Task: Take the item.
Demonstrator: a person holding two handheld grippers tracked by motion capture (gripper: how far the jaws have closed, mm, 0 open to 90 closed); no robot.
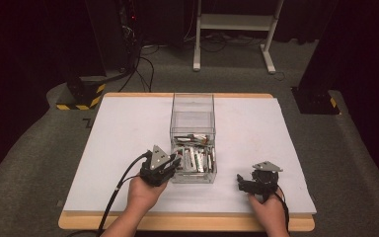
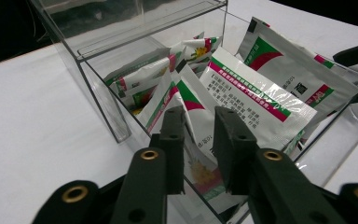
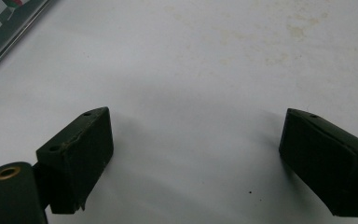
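Judging progress w/o a stated task is guesswork, but it looks like sachets get picked out of a clear box, and little or none of that is done: no sachet lies on the white table top (image 1: 128,128) outside the box.

Nearest, two hands at the bottom edge of the high view, one gripper each. Right gripper (image 1: 246,183) sits low over bare table, right of the box and apart from it; in the right gripper view its jaws stand wide apart w/ nothing between them, just stained white surface, and a sliver of the box at top left. It looks idle.

Left gripper (image 1: 170,165) is at the box's near-left corner. In the left gripper view (image 2: 199,135) its jaws are narrowed to a small gap, tips at the box's near rim, pointing at the sachets. A sachet edge shows thru the gap, but I cannot tell if it's pinched or just behind, so grip is unconfirmed.

Clear plastic box (image 1: 192,106) sits mid-table, long axis running away from the person. Sachets (image 2: 256,93) — white foil w/ green and magenta bands — are piled leaning in its near half; far half looks empty.

Counts: 2 hands, 2 grippers, 1 box, 1 table. Sachets: approx 6–8 separable in the left gripper view, overlap hides the rest, so no exact no.

Beyond the table: grey carpet, a white desk frame (image 1: 234,22), cables, black stands w/ yellow-black striping.
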